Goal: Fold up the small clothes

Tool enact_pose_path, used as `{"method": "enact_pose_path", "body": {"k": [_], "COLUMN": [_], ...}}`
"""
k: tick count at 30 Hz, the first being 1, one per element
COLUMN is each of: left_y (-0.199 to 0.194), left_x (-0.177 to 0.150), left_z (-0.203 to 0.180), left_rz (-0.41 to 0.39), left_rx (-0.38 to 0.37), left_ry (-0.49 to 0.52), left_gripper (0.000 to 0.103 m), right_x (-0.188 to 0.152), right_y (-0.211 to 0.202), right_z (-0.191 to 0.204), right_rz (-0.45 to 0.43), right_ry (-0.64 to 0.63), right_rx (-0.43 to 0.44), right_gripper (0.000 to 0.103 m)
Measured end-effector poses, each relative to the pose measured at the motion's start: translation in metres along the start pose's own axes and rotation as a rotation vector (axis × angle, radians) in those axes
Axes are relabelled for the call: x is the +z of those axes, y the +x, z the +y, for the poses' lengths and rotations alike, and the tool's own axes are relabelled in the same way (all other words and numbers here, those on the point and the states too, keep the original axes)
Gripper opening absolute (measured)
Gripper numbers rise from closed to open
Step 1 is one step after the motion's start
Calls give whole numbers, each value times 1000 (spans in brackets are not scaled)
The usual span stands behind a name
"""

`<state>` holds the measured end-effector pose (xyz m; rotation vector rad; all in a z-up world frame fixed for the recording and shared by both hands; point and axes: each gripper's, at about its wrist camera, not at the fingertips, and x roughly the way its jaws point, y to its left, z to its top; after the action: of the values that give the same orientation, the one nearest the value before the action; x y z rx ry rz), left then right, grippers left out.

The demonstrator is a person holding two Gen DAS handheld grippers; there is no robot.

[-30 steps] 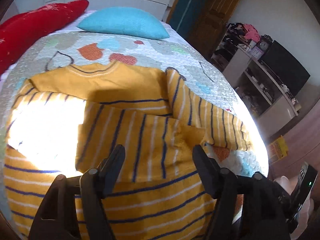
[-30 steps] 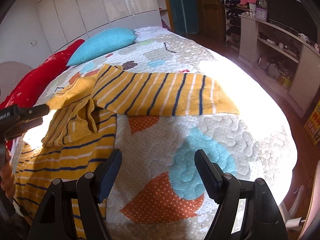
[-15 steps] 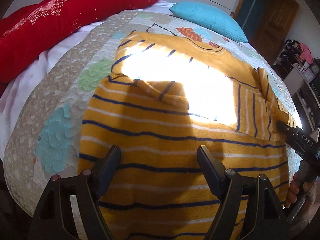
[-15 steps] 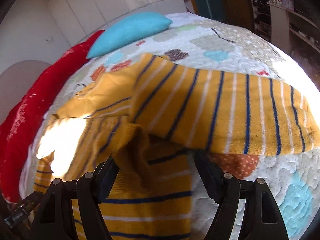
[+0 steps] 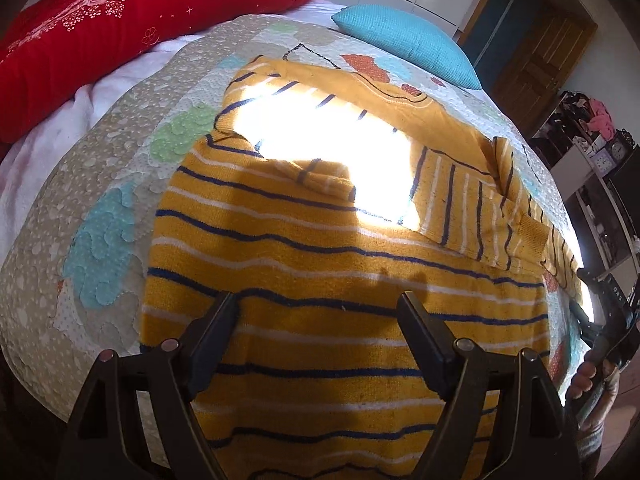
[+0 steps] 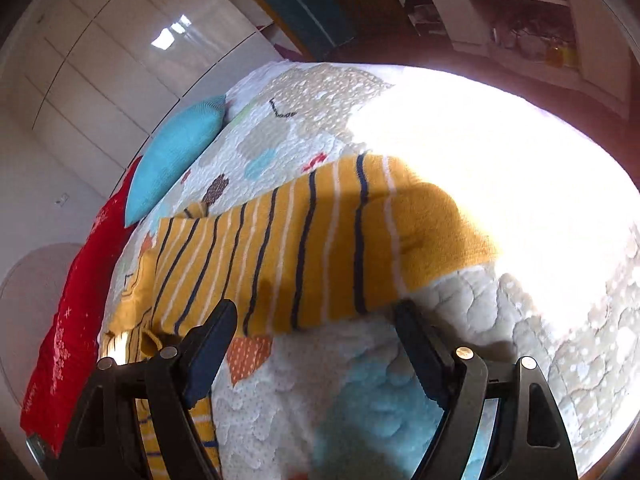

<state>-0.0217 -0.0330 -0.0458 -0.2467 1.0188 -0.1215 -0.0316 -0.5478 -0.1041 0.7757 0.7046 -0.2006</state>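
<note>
- One sweater [image 5: 320,280], mustard with navy and white stripes, lies flat on the quilt [image 5: 92,184]; two pillows sit at the head of the bed, one red [image 5: 120,32] and one teal [image 5: 408,48].
- Two grippers are in view. The left gripper [image 5: 318,320] hangs over the sweater's lower body with its jaws spread wide and nothing between them. The right gripper [image 6: 316,326] is likewise spread and empty, its fingers just at the near edge of the outstretched sleeve [image 6: 320,248].
- Only the left view shows the whole body of the sweater, the sleeve already folded across the chest towards 2 o'clock, and the neckline near 12. A hard patch of sun washes out the chest (stripes are unreadable there). At 4 o'clock the person's hand [image 5: 592,376] grips the other tool.
- Only the right view shows the other sleeve running full length from 9 o'clock out towards 3, its plain cuff in the glare, plus the white wardrobe [image 6: 100,60] at 11.
- Half a second ago the right camera looked at the sweater's bunched middle; now it has swung to the sleeve. The left view has barely shifted, and the sweater lies as it did.
</note>
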Motion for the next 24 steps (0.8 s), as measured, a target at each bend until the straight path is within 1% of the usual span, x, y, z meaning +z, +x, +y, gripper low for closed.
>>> {"method": "enact_pose_path", "body": {"k": [2, 3, 5, 6, 7, 8, 9, 12, 15, 17, 19, 22, 24], "left_y": [-5, -8, -15, -19, -22, -25, -29, -40, -46, -48, -50, -56, -61], "left_x": [0, 0, -1, -1, -1, -1, -2, -2, -3, -3, -4, -6, -7], "left_z": [5, 8, 16, 21, 26, 32, 37, 50, 58, 61, 65, 70, 74], "left_rz": [1, -1, -9, -13, -17, -21, -25, -46, -67, -79, -88, -102, -117], "left_rx": [-13, -15, -5, 0, 4, 6, 5, -3, -7, -11, -21, -35, -24], "left_ry": [-18, -26, -41, -50, -62, -75, -89, -122, -137, -147, -159, -164, -158], "left_gripper": [80, 80, 80, 80, 80, 80, 80, 80, 80, 80, 80, 80, 80], "right_x": [10, 17, 32, 41, 50, 59, 68, 96, 116, 118, 110, 84, 58], "right_y": [9, 11, 13, 14, 11, 4, -7, -43, -64, -66, -59, -36, -16], "right_z": [-9, -11, -12, -15, -20, -23, -24, -20, -4, 25, 64, 135, 185], "right_rz": [-45, -55, -46, -27, -20, -39, -71, -189, -228, -220, -186, -102, -36], "right_ry": [58, 78, 81, 90, 113, 131, 131, 101, 76, 4, -87, -225, -321], "right_rx": [-11, -10, -39, -11, 19, 31, 20, -55, -61, -49, -11, 77, 139], "right_gripper": [85, 81, 40, 6, 6, 6, 6, 6, 6, 6, 6, 6, 6]}}
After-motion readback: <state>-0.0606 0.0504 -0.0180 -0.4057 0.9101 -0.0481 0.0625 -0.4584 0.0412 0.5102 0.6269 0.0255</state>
